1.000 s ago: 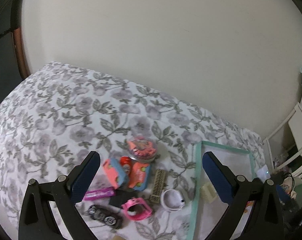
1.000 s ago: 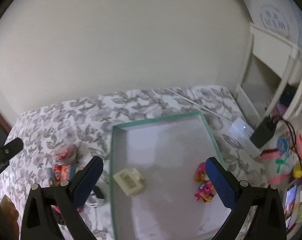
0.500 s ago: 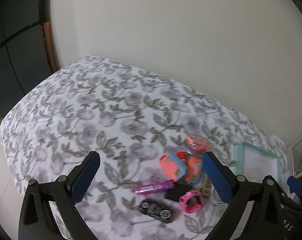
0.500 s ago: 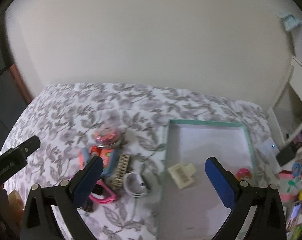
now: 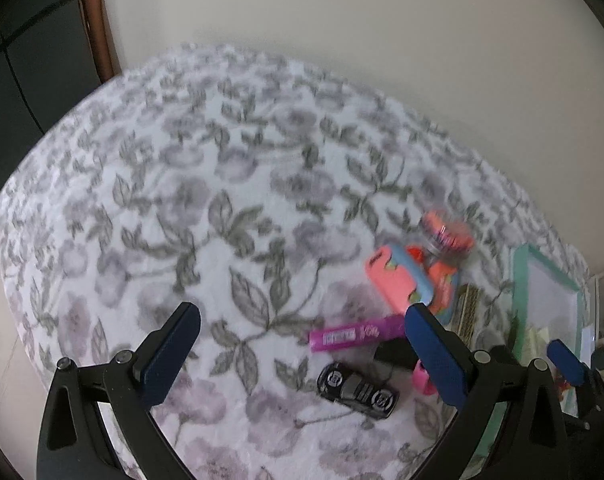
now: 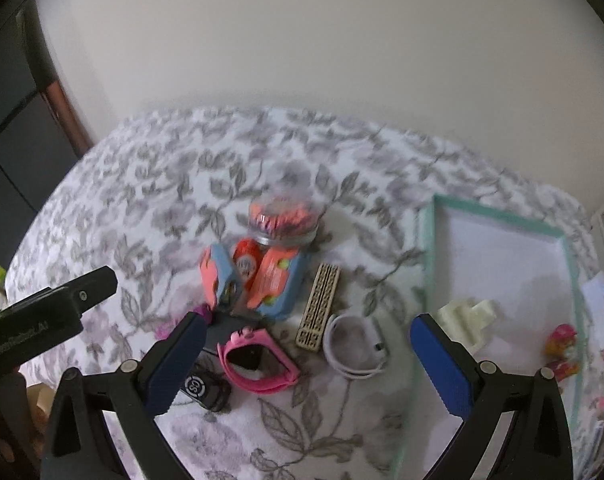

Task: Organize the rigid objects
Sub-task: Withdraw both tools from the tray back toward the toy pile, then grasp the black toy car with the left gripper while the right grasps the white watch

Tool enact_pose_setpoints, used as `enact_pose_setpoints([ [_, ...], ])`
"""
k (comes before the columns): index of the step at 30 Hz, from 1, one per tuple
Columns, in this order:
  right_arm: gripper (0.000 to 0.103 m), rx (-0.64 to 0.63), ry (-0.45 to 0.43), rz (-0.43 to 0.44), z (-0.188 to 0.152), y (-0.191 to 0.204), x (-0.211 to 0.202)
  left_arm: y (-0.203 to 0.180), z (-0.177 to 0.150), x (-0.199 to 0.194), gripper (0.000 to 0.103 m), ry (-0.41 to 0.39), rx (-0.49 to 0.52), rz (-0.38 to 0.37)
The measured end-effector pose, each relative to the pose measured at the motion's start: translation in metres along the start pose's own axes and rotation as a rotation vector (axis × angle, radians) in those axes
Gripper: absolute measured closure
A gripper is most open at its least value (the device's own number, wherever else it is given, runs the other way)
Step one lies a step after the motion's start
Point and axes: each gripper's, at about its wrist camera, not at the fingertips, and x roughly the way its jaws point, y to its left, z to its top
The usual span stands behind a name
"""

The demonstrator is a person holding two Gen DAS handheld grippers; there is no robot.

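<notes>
The green-rimmed tray (image 6: 426, 264) holds a cream block (image 6: 468, 320) and a toy figure (image 6: 562, 344); the remaining clutter lies just left of it. Both the right gripper (image 6: 302, 364) and left gripper (image 5: 302, 356) hover with jaws spread and empty. Next is probably the pink watch (image 6: 258, 364), crowded by a white ring (image 6: 354, 348) and a toy car (image 5: 358, 390).

Ahead of the left claw (image 5: 302, 354), bare floral bed (image 5: 206, 184) lies open; the toy cluster (image 5: 414, 280) crowds its right finger, tray (image 5: 520, 280) beyond.
</notes>
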Motion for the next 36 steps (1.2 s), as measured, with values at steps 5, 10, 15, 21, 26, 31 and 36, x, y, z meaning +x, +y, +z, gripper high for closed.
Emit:
enact_pose_setpoints([
  [5, 0.000, -0.002, 0.059, -0.013, -0.010, 0.000, 0.025, 0.006, -0.008, 0.020, 0.001, 0.084, -0.049, -0.016],
  [10, 0.002, 0.061, 0.082, 0.018, -0.013, -0.019, 0.035, 0.002, -0.017, 0.037, 0.001, 0.151, -0.050, 0.003],
  [15, 0.017, 0.121, 0.097, 0.049, -0.015, -0.036, 0.040, -0.006, -0.026, 0.050, 0.002, 0.207, -0.054, -0.036],
  [21, 0.029, 0.144, 0.120, 0.062, -0.018, -0.046, 0.050, -0.009, -0.034, 0.060, 0.020, 0.254, -0.058, -0.044],
  [26, 0.031, 0.149, 0.139, 0.054, -0.021, -0.049, 0.056, -0.008, -0.038, 0.064, 0.025, 0.281, -0.066, -0.057],
  [31, 0.035, 0.154, 0.169, 0.041, -0.027, -0.051, 0.067, -0.013, -0.046, 0.066, 0.030, 0.300, -0.044, -0.053],
  [36, 0.035, 0.152, 0.161, 0.043, -0.027, -0.051, 0.069, -0.021, -0.048, 0.065, 0.038, 0.297, -0.029, -0.056],
])
